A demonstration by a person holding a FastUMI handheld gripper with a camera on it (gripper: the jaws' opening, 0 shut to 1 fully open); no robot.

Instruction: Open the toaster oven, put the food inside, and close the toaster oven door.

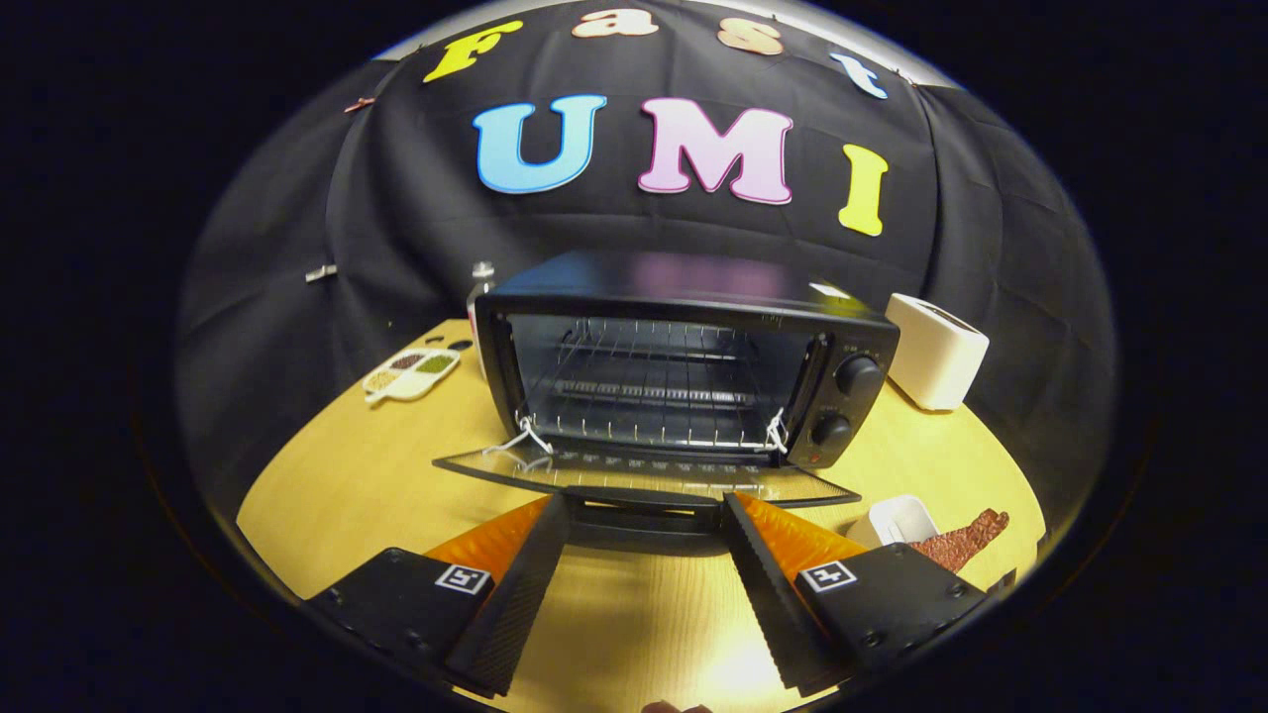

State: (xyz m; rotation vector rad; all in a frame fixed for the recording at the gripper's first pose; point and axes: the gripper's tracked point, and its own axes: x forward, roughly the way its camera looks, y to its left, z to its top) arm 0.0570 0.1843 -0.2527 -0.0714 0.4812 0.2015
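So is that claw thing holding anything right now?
No. The gripper is open with nothing between its fingers. Its tips sit by the front edge of the oven's lowered door, at the handle, not pressing on it.

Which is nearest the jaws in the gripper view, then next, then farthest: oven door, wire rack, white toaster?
Gripper open.
1. Oven door, dropped open, just ahead of the jaws.
2. Wire rack, inside the oven beyond the door.
3. White toaster, right, behind the oven.

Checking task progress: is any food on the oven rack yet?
No, the wire rack inside the open toaster oven is bare.
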